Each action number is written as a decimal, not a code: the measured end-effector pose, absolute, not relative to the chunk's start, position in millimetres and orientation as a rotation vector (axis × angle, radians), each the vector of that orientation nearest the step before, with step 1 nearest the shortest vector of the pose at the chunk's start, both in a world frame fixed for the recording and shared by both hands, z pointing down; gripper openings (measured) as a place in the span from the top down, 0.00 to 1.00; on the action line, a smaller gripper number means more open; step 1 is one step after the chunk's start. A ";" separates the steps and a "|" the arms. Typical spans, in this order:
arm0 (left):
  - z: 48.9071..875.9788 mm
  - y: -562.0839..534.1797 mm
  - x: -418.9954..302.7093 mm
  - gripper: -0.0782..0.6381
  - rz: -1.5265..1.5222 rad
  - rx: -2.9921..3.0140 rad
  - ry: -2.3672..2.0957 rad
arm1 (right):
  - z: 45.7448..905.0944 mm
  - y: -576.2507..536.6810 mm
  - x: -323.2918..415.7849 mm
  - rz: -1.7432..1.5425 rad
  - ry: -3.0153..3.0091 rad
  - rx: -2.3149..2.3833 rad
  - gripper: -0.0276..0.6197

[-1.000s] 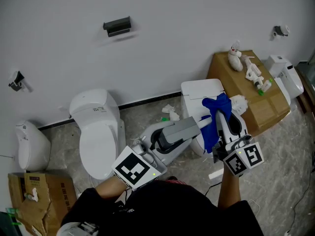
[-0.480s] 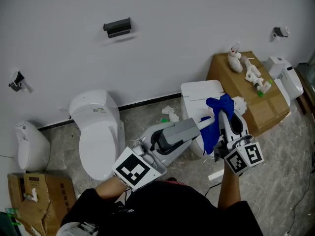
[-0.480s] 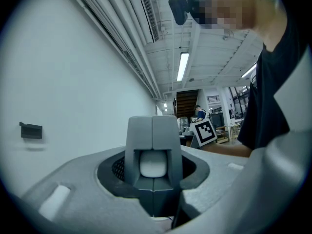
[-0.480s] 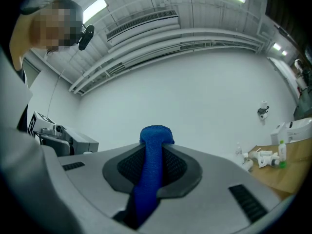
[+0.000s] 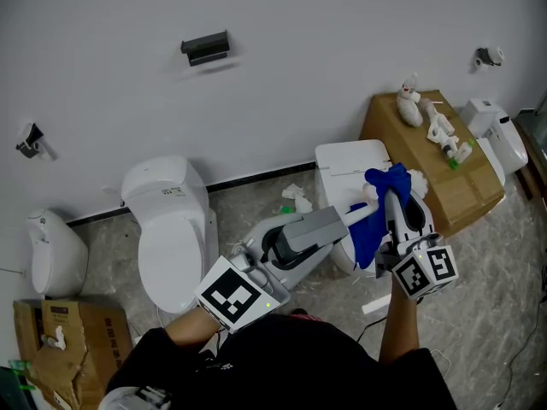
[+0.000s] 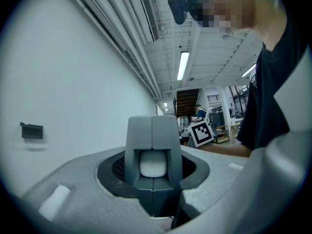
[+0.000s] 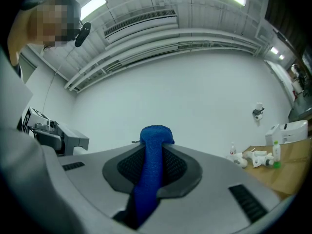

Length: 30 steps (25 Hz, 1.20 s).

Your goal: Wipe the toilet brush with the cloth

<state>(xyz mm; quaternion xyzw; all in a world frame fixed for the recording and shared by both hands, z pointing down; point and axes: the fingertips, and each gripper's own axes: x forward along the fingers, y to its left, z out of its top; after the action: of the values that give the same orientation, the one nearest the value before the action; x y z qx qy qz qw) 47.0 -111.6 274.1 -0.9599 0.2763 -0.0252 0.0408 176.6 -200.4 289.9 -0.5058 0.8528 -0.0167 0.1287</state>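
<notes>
Near the middle right of the head view, the left gripper [image 5: 340, 219] is clamped on the white handle of the toilet brush [image 5: 361, 213]. The handle points up and to the right, into the blue cloth [image 5: 367, 233]. The right gripper [image 5: 391, 196] is pinched shut on that cloth, touching the handle's far part, so it looks like the one to rub along the stick.

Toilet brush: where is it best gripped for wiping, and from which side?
By the bare end of its white handle, approached end-on from the side away from the head, as the left gripper does: the shaft is slim, and that leaves the rest free for the blue cloth in the right gripper.
</notes>
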 end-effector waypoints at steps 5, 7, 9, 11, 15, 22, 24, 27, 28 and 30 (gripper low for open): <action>274.6 -111.0 47.3 0.66 -0.082 -2.929 0.851 | 294.2 -204.3 182.7 -0.055 2.466 -1.491 0.86; 274.1 -111.1 46.6 0.66 -0.084 -2.928 0.854 | 295.3 -206.2 184.6 -0.063 2.462 -1.507 0.86; 274.1 -111.3 45.9 0.66 -0.085 -2.930 0.856 | 296.5 -207.8 186.4 -0.064 2.459 -1.513 0.86; 274.4 -111.3 45.3 0.66 -0.087 -2.931 0.855 | 298.4 -208.7 188.4 -0.069 2.457 -1.528 0.86; 274.6 -110.9 45.1 0.66 -0.095 -2.932 0.847 | 300.6 -209.7 191.5 -0.080 2.450 -1.554 0.86; 276.3 -110.5 45.2 0.66 -0.096 -2.945 0.841 | 305.0 -210.7 197.8 -0.083 2.444 -1.575 0.86; 276.8 -110.7 45.2 0.66 -0.111 -2.932 0.832 | 306.3 -212.0 199.1 -0.089 2.444 -1.584 0.86; 276.2 -111.0 45.4 0.66 -0.104 -2.936 0.839 | 307.9 -213.5 200.8 -0.094 2.442 -1.590 0.86; 276.0 -111.1 45.5 0.66 -0.100 -2.937 0.841 | 308.2 -213.9 201.4 -0.094 2.442 -1.592 0.86; 275.8 -111.3 45.3 0.66 -0.099 -2.936 0.843 | 308.6 -215.1 202.3 -0.092 2.442 -1.594 0.86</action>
<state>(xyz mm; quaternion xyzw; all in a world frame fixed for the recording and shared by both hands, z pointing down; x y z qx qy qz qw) 45.3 -111.3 275.8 -0.9597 0.2757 -0.0323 0.0427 202.3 -215.1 308.6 -0.5429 0.8318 -0.0312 0.1115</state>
